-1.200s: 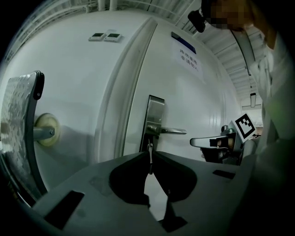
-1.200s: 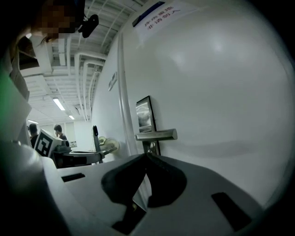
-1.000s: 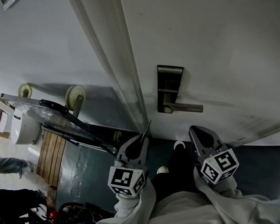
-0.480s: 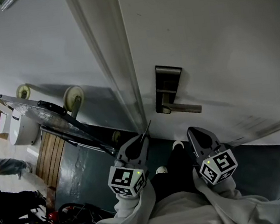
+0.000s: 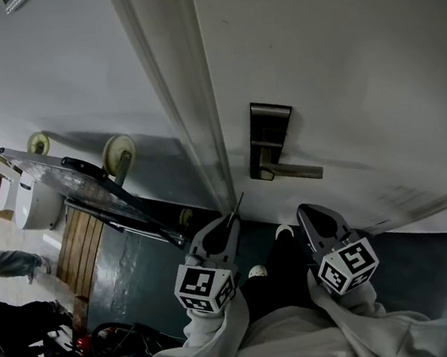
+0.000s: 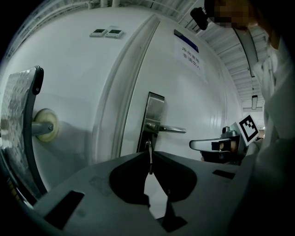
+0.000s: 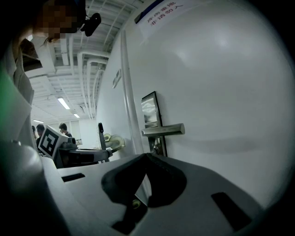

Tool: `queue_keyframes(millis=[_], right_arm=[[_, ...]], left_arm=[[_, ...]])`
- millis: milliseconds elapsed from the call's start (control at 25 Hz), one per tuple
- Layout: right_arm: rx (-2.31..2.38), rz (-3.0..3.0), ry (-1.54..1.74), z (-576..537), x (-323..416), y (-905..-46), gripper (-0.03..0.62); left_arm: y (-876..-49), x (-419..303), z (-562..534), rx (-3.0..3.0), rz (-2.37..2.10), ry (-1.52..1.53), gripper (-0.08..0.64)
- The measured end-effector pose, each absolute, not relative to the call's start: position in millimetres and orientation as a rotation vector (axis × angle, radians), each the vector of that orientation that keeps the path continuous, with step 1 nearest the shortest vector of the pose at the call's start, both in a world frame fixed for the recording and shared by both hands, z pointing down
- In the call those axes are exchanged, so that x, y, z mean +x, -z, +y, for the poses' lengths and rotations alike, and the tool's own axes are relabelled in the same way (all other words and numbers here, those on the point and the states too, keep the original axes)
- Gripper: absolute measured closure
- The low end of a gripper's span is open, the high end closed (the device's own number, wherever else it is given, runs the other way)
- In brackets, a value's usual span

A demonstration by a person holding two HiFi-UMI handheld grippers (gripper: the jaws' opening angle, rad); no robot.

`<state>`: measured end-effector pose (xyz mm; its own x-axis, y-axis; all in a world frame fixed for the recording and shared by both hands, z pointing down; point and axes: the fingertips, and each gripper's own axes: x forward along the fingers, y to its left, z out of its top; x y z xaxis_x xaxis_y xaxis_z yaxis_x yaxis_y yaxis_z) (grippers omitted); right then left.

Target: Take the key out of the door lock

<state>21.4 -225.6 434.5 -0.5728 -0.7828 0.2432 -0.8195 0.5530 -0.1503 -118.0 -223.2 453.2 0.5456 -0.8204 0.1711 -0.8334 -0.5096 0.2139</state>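
Observation:
The white door (image 5: 339,62) carries a dark metal lock plate (image 5: 270,140) with a lever handle (image 5: 294,172). My left gripper (image 5: 230,218) hangs below and left of the lock, clear of the door, shut on a thin metal key (image 6: 149,156) that sticks out past its tips (image 5: 236,204). My right gripper (image 5: 307,212) is beside it, under the handle, shut with nothing in it. In the right gripper view the plate (image 7: 150,113), the handle (image 7: 164,130) and the keyhole (image 7: 155,148) show just ahead of the closed jaw tips (image 7: 146,156).
The door frame (image 5: 185,97) runs down left of the lock. A tipped metal cart (image 5: 87,189) with pale wheels (image 5: 119,154) leans on the wall at the left, above a wooden pallet (image 5: 82,243). A seated person's legs (image 5: 11,263) are at far left.

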Motion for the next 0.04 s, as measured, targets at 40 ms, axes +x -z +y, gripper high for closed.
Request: queue_keyframes(millis=[40], right_arm=[[1.366,-2.636,-0.374,-225.3,20.9,-434.9,0.541]], left_arm=[[-453.1,-117.7,-223.0,2.514,-1.378,-0.068,0.534]])
